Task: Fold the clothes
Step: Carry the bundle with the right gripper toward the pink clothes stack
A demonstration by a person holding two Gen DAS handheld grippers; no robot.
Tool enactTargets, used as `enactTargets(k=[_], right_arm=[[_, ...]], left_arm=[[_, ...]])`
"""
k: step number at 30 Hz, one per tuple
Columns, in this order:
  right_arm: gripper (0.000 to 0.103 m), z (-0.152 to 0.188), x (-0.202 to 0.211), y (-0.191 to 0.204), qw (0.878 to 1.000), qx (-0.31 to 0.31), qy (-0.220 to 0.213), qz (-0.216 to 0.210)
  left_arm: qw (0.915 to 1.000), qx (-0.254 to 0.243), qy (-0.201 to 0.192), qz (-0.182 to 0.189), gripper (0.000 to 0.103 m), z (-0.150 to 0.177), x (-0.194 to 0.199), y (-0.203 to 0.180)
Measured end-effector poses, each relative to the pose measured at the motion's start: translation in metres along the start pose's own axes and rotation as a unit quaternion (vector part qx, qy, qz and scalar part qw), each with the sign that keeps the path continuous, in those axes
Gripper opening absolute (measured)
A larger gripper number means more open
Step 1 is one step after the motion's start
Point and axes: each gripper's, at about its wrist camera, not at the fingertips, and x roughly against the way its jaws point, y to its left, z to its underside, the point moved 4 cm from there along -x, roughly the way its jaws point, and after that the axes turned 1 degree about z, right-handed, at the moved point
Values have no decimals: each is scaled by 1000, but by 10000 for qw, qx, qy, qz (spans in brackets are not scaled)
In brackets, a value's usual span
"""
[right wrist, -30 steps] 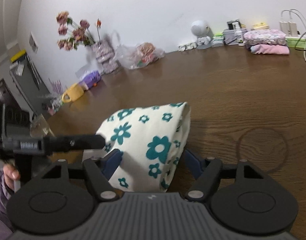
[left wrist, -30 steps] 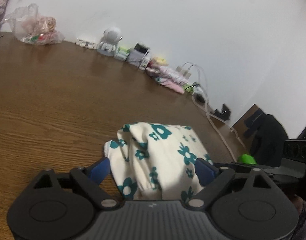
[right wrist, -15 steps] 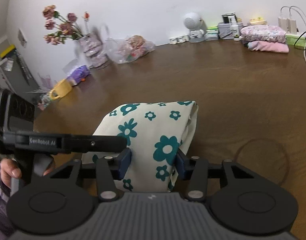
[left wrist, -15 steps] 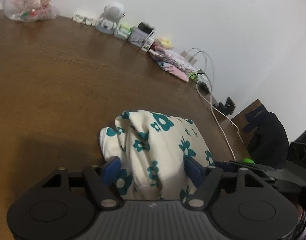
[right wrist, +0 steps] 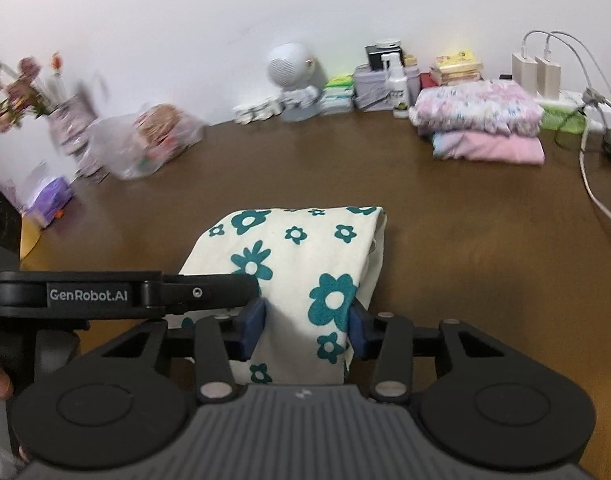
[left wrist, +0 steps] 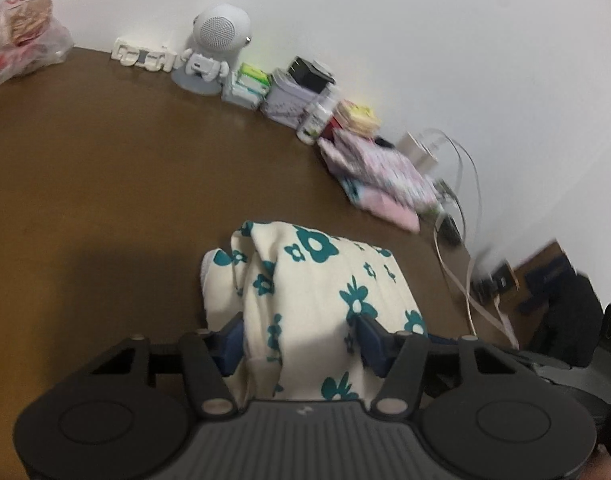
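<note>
- Left wrist view: the left gripper (left wrist: 299, 340) has its jaws pressed on both sides of a folded cream garment with teal flowers (left wrist: 317, 292), so the cloth is clamped between the two blue pads (left wrist: 231, 338).
- The garment is a thick bundle that reaches forward from the jaws over the brown wooden table (left wrist: 105, 184); I cannot tell if its far end touches the table.
- Along the wall at the far edge of the table stand a white astronaut-shaped figure (left wrist: 215, 46), a grey tin box (left wrist: 287, 102), a small white bottle (left wrist: 317, 118) and a stack of folded pink clothes (left wrist: 381, 178).
- A plastic bag with snacks (left wrist: 19, 46) lies at the far left corner, and white cables (left wrist: 461, 216) hang over the right edge.
- Right wrist view: the right gripper (right wrist: 307, 330) also has its jaws clenched on the same floral garment (right wrist: 301, 256), one blue pad (right wrist: 253, 326) on each side of the near end.
- The black finger of the left gripper (right wrist: 153, 292), marked "GenRobot.AI", comes in from the left and touches the left side of the garment, just above the right gripper's left pad.
- Behind, on the table (right wrist: 445, 232), the folded pink clothes (right wrist: 481, 124) lie at the right, the astronaut figure (right wrist: 293, 80) stands in the middle, and the plastic bag (right wrist: 149, 140) lies next to a vase of dried flowers (right wrist: 33, 100) at the left.
- Two white chargers (right wrist: 537, 74) with cables stand at the wall on the right.
</note>
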Motion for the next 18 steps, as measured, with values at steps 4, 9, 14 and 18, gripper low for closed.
enactTargets(k=[4,9,14,18], right_arm=[[43,-39,-39,-19,9999,-50,-83,42],[43,-83,-85,-28,9998,142,-170,27],[43,-127,-130,-37,9993,293,-214,-38],[44,-133,-132,-37,9989,323,-325,-11]], left_arm=[[9998,84,-149,-95,57,-45,-31,16],[9987,112,-418,-264,57,-91,-69,40],[9978,44,-600,-291,59,-120,-100,58],[9972,82,-703,-262,65,-131,-113,67]])
